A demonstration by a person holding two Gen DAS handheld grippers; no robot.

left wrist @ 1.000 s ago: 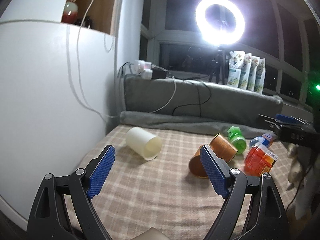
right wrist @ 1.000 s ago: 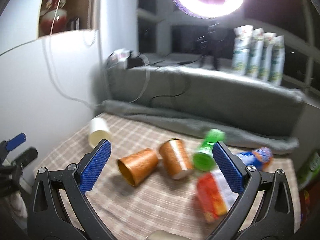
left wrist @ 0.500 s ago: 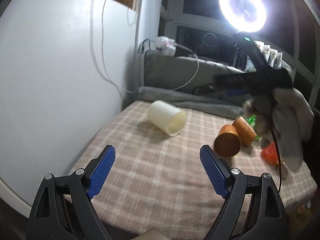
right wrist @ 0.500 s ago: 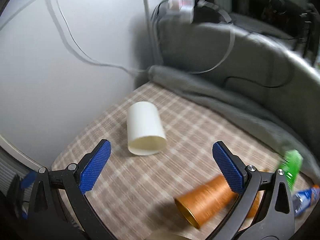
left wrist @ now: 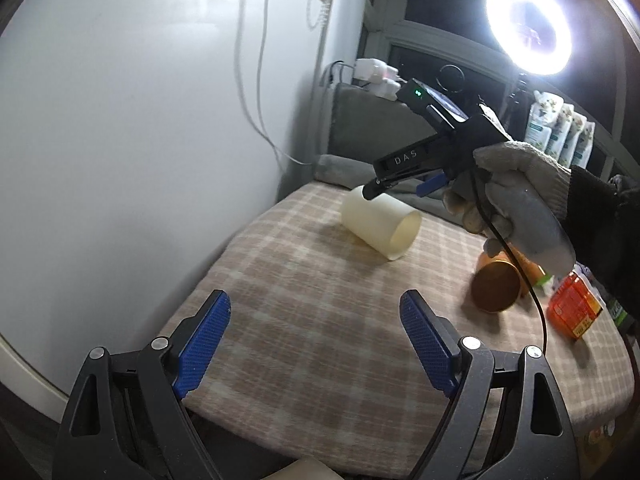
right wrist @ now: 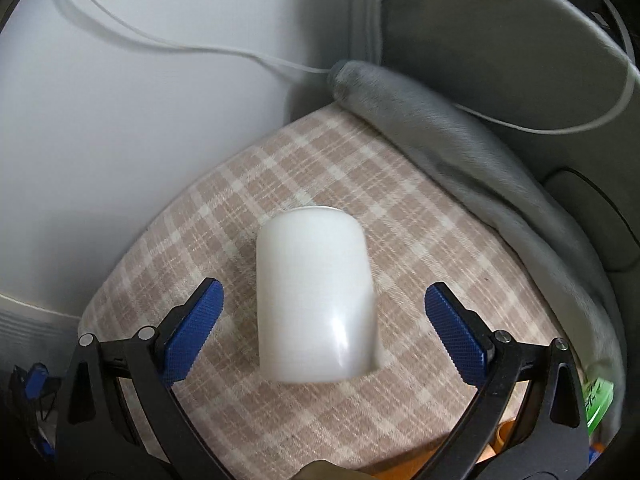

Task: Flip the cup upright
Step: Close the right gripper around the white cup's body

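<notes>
A white cup [right wrist: 316, 300] lies on its side on the plaid cloth [right wrist: 224, 208], its open mouth toward the camera. My right gripper [right wrist: 324, 332] is open and hovers above it, a blue pad on either side, not touching. In the left wrist view the cup [left wrist: 380, 224] lies at the far side of the cloth with the right gripper's body [left wrist: 432, 152] just above it, held by a gloved hand [left wrist: 520, 204]. My left gripper [left wrist: 316, 340] is open and empty, well short of the cup.
An orange cup [left wrist: 496, 284] lies on its side at the right, next to an orange bottle [left wrist: 572, 308]. A grey rolled blanket [right wrist: 460, 140] lines the cloth's far edge. A white wall [left wrist: 140, 120] stands close on the left. A ring light [left wrist: 528, 32] shines behind.
My right gripper has swung left and down from the orange cups to just above the white cup. My left gripper has drawn back and turned slightly left.
</notes>
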